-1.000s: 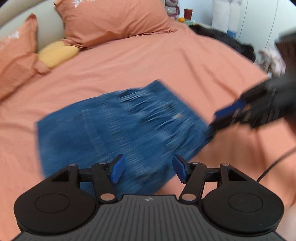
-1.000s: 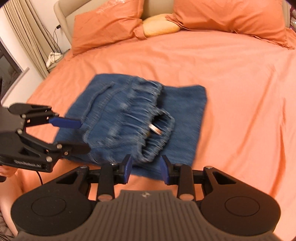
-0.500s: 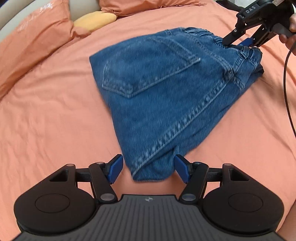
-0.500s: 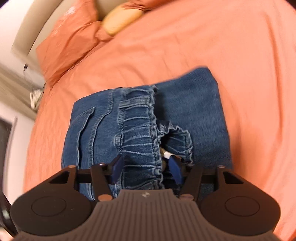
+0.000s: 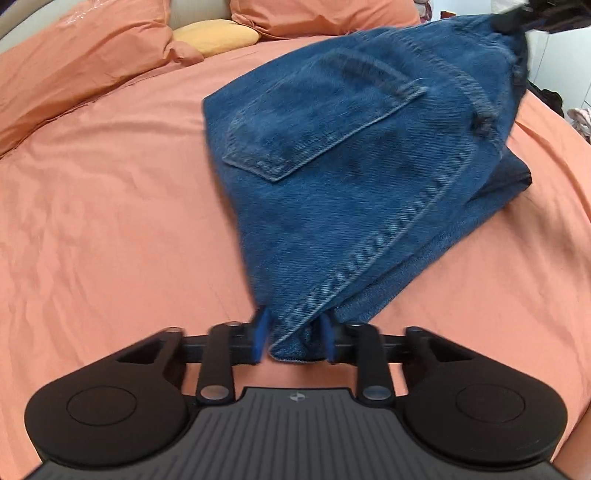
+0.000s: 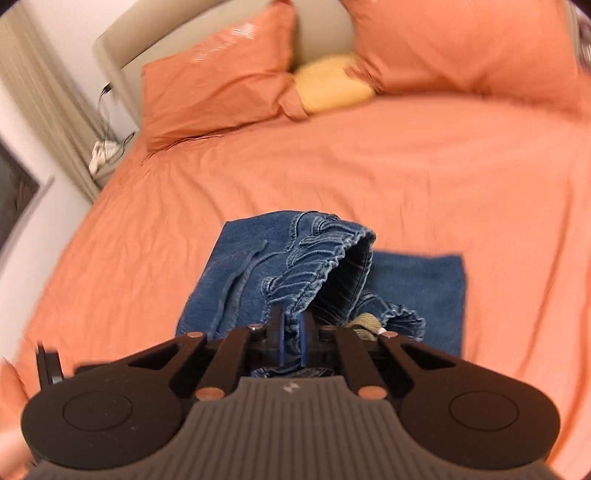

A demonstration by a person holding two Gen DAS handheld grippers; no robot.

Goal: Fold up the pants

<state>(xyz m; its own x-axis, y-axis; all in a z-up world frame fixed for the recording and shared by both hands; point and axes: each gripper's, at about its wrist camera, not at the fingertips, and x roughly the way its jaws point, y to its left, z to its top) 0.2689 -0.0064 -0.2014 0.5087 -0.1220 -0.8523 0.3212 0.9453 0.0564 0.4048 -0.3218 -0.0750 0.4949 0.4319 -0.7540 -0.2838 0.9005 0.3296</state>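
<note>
Blue jeans (image 5: 351, 177), folded, on an orange bed sheet (image 5: 110, 221).

Left wrist view: left gripper (image 5: 294, 338) low and near, tipped down toward the bed. Blue pads (image 5: 260, 334) just closed in, now pinched on the near corner of the jeans, thick seam bunched between them. Back pocket (image 5: 317, 129) facing up. Far end of the jeans lifted off the sheet, up to the top right corner, held there by the dark tip of the right gripper (image 5: 517, 16). Lower layer of denim lying flat on the sheet underneath. Two orange pillows (image 5: 74, 66) and a small yellow pillow (image 5: 216, 37) at the head of the bed.

Right wrist view: right gripper (image 6: 291, 341) tipped down, picture a bit blurry. Jaws just closed in, nearly together, clamped on the gathered stretchy waistband (image 6: 321, 258) of the jeans. Waistband pulled up and open like a mouth, dark inside. Something small and tan (image 6: 364, 321) tucked in the waist opening, too blurry to tell what. Rest of the jeans spread flat on the sheet beyond. Same pillows against a beige headboard (image 6: 321, 33). Curtain (image 6: 40, 103) and white cables (image 6: 103, 153) at the left.
</note>
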